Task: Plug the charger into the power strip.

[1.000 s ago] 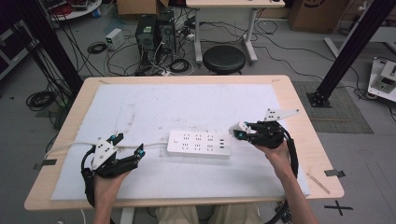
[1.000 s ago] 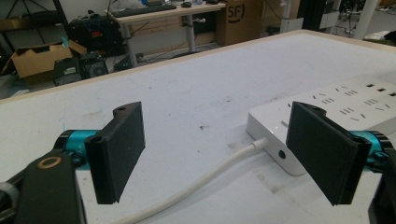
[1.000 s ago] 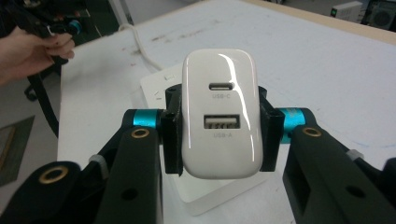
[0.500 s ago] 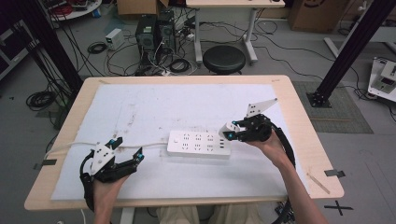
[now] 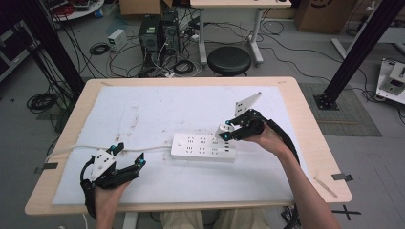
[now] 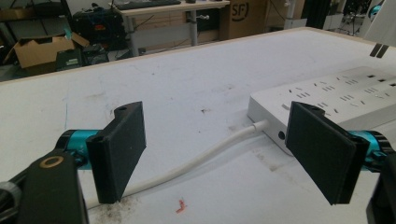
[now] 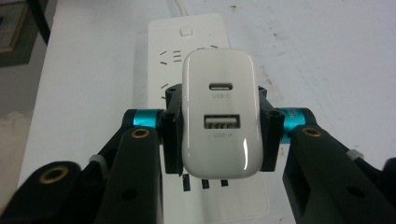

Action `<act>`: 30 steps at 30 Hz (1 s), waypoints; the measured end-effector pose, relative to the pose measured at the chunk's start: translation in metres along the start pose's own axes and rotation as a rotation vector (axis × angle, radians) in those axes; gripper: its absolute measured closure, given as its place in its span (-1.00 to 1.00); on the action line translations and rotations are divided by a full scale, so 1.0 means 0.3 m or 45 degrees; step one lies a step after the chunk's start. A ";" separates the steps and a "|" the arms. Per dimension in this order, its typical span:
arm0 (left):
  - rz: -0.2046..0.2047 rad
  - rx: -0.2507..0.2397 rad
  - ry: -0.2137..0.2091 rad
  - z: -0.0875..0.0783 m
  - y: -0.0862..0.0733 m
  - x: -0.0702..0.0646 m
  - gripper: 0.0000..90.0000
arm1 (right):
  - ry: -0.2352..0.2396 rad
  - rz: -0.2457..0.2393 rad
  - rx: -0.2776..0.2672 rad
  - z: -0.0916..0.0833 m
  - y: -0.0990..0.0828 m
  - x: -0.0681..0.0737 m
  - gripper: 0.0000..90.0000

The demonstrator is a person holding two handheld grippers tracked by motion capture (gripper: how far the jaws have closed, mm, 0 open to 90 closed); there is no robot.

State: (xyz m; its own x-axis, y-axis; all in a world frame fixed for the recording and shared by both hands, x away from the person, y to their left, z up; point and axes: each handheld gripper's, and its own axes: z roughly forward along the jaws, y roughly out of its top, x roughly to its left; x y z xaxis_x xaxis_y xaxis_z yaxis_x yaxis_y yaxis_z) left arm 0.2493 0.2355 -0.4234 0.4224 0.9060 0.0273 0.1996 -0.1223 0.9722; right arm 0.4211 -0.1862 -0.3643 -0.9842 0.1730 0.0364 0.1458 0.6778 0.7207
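Observation:
A white power strip [image 5: 203,147] lies flat near the middle of the table, its white cord [image 5: 76,150] running off to the left. My right gripper [image 5: 226,134] hovers over the strip's right end, shut on a white USB charger [image 7: 218,114] [image 5: 222,130]. The charger's USB-C and USB-A ports face the right gripper's camera, with the strip [image 7: 187,42] stretching away beneath it. My left gripper [image 5: 136,164] rests at the table's front left, open, nothing between its pads [image 6: 116,151]. The cord [image 6: 196,161] and the strip's left end [image 6: 327,95] lie just beyond its jaws.
A white mat [image 5: 143,109] covers most of the wooden table [image 5: 310,143]. A thin stick [image 5: 327,186] lies at the front right edge. Behind the table stand a black stool [image 5: 229,60], computer towers [image 5: 155,31] and tangled cables on the floor.
My right gripper has carried the charger left and down to just above the strip's right end. The left gripper has stayed about where it was.

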 end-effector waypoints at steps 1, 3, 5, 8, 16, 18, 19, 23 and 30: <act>-0.002 0.001 0.002 -0.002 -0.002 0.002 -0.55 | 0.006 -0.013 0.013 0.005 0.009 -0.004 0.41; -0.002 0.003 0.008 -0.005 -0.005 0.006 -0.55 | 0.017 -0.029 0.049 0.017 0.027 -0.009 0.41; -0.011 0.006 0.017 -0.009 -0.009 0.013 -0.55 | 0.026 -0.066 0.110 0.043 0.048 -0.016 0.40; -0.014 0.009 0.022 -0.013 -0.014 0.019 -0.55 | 0.019 -0.075 0.158 0.061 0.054 -0.019 0.41; -0.014 0.018 0.030 -0.022 -0.023 0.028 -0.55 | 0.033 -0.103 0.219 0.108 0.062 -0.022 0.41; -0.015 0.018 0.033 -0.023 -0.024 0.029 -0.55 | 0.030 -0.102 0.236 0.113 0.060 -0.022 0.40; -0.017 0.017 0.031 -0.023 -0.025 0.029 -0.55 | 0.032 -0.097 0.237 0.114 0.060 -0.022 0.41; -0.013 0.020 0.028 -0.021 -0.026 0.029 -0.55 | 0.039 -0.106 0.226 0.117 0.060 -0.021 0.41; -0.010 0.021 0.027 -0.022 -0.025 0.027 -0.54 | 0.047 -0.114 0.268 0.134 0.053 -0.020 0.40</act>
State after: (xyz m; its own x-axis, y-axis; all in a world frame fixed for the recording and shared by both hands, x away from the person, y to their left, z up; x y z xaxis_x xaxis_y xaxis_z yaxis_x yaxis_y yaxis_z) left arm 0.2455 0.2465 -0.4290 0.4019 0.9153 0.0248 0.2174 -0.1217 0.9685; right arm 0.4333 -0.1478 -0.3810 -0.9966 0.0820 0.0068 0.0716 0.8241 0.5619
